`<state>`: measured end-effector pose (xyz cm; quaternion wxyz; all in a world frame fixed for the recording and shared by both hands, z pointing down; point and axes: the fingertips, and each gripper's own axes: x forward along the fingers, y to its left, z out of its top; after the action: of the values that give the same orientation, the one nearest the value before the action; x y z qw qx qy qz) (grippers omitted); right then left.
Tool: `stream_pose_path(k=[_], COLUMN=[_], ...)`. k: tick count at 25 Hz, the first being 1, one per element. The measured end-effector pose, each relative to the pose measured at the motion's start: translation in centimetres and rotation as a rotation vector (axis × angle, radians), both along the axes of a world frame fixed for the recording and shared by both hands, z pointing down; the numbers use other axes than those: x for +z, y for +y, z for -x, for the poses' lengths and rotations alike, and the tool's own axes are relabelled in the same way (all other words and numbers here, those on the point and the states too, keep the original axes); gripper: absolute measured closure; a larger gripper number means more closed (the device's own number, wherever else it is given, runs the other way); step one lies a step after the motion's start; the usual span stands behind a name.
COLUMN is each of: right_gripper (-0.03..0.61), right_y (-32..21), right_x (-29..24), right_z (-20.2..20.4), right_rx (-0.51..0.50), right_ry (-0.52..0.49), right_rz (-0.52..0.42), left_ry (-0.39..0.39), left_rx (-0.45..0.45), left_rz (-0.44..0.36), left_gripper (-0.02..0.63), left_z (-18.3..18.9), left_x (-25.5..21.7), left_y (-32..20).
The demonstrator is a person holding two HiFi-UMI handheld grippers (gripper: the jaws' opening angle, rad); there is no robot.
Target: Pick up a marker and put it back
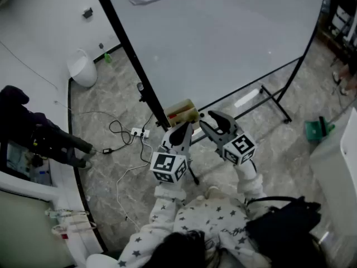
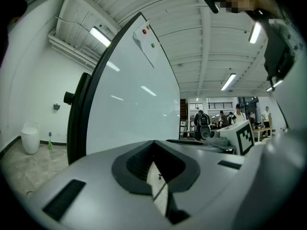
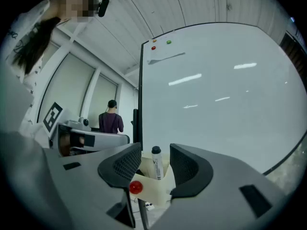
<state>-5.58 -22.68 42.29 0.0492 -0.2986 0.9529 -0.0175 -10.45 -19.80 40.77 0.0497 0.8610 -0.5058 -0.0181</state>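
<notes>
right gripper [image 3: 156,152]: jaws spread wide, gripping nothing | marker [image 3: 157,166]: upright, black cap up, in cream holder [image 3: 153,189] on whiteboard [image 3: 216,90], framed between right jaws, touching neither | left gripper [image 2: 153,146]: jaws pressed together, empty

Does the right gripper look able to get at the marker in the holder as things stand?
Probably yes: the right gripper has its jaws apart, and the marker stands upright in the holder straight ahead, framed between them, nothing in front.

Left hand-held gripper [image 1: 184,129] closed, right one [image 1: 212,119] spread
</notes>
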Motion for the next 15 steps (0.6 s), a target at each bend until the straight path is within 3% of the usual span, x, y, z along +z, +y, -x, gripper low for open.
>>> stream_pose_path(k=[13, 15], right_gripper=[0.408, 0.494], right_y=[-3.3, -3.7], right_x=[4.1, 4.0], right_z=[3.7, 3.8], right_rx=[0.004, 0.032], right_ry=[0.049, 0.051], right_rz=[-0.018, -0.039], left_ry=[-0.021, -0.024], left_rx=[-0.047, -0.05], left_rz=[0.039, 0.041], left_gripper=[0.612, 0.612], left_z=[1.0, 1.2], left_x=[3.0, 3.3], left_y=[-1.2, -1.2])
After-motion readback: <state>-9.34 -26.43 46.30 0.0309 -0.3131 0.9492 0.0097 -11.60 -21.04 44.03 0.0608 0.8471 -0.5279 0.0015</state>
